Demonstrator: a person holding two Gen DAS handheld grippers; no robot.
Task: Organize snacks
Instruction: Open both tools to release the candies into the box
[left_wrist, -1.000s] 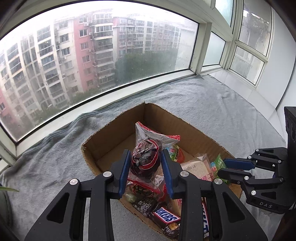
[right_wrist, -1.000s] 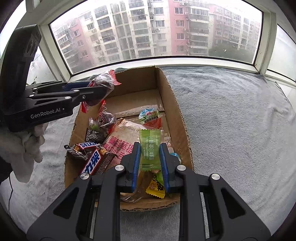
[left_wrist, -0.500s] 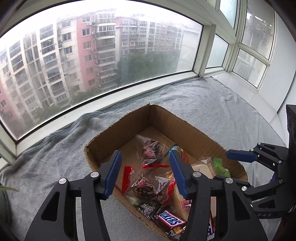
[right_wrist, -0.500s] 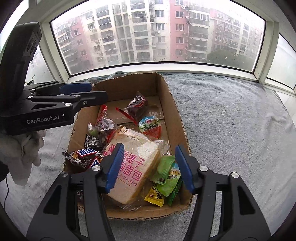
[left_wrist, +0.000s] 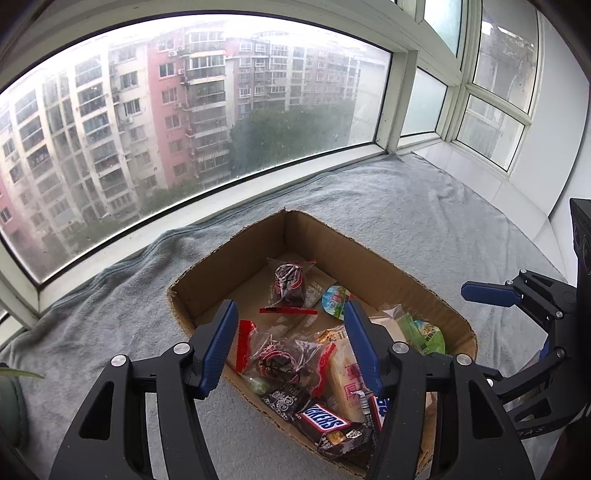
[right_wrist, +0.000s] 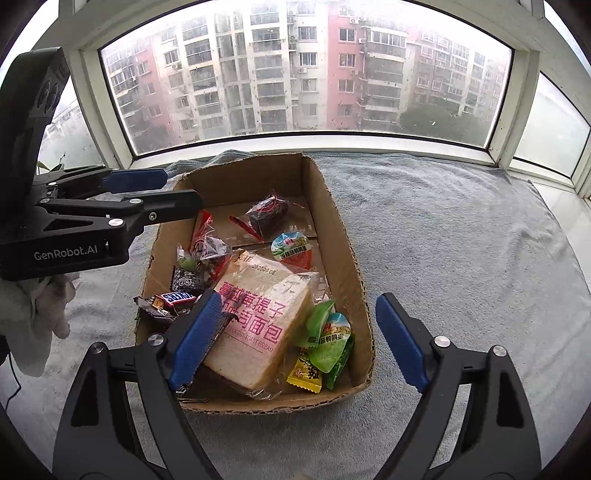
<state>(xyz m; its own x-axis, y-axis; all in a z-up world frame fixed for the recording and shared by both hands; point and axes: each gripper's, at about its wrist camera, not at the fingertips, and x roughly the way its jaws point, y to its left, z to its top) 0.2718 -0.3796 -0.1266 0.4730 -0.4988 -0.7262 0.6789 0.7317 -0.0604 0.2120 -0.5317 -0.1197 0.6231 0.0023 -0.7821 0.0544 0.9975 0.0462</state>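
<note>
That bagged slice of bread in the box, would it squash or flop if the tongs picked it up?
The bread looks soft, so it would probably squash. Its clear wrapper seems loose and glossy, so possibly slippery. Likely light for its size.

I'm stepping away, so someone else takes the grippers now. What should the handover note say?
Left gripper: jaws opening, nothing between them, above the box.
Right gripper: jaws opening, empty, over the box's near end.
In the box: bread, Snickers, green packets, dark red packet at the far end.
Done: all visible snacks boxed.
Left: none visible on the blanket; tidy if wanted.
</note>
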